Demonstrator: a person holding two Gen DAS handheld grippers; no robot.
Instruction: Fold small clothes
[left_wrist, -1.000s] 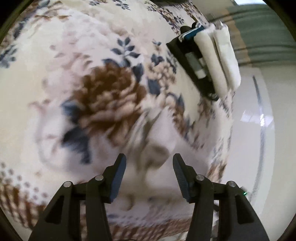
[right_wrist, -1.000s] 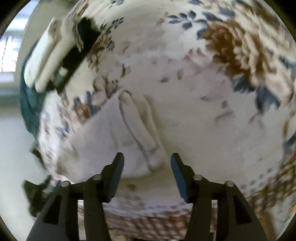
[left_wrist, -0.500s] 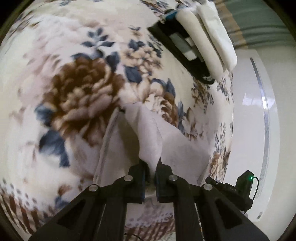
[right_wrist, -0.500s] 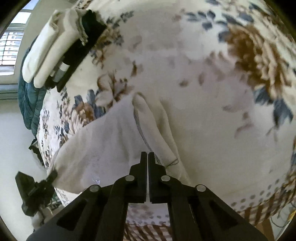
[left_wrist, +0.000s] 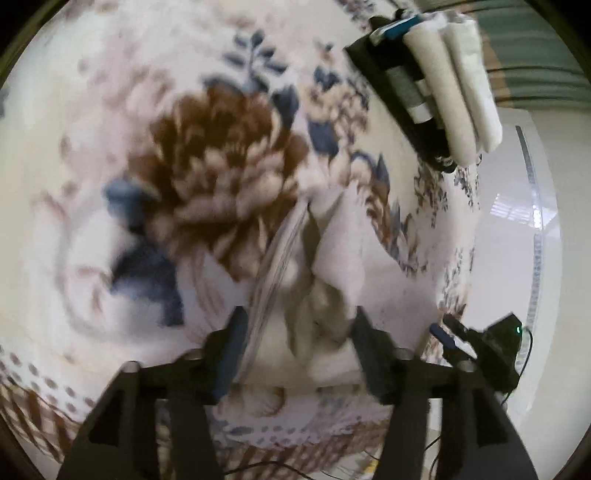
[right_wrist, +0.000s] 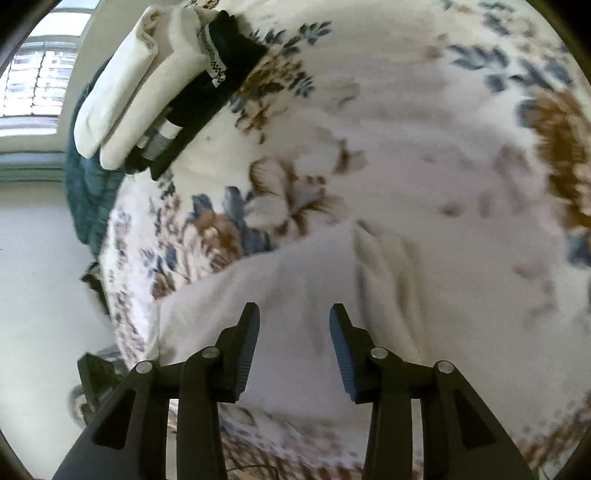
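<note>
A small white garment (left_wrist: 332, 258) lies bunched on the floral blanket (left_wrist: 207, 177) near the bed's front edge. My left gripper (left_wrist: 297, 325) is open, its fingers on either side of the crumpled cloth. In the right wrist view the same garment (right_wrist: 295, 273) lies flatter, with a folded ridge on its right side. My right gripper (right_wrist: 293, 325) is open just above the cloth, holding nothing.
A stack of folded white and black clothes (left_wrist: 436, 85) sits at the blanket's far corner; it also shows in the right wrist view (right_wrist: 159, 81). A black device with a green light (left_wrist: 491, 343) sits past the bed edge. A teal cloth (right_wrist: 88, 184) hangs at the left.
Both grippers were open a second ago, shut on the white garment half a second ago, and have opened again. The cloth has dropped back onto the blanket, bunched by the left gripper.
</note>
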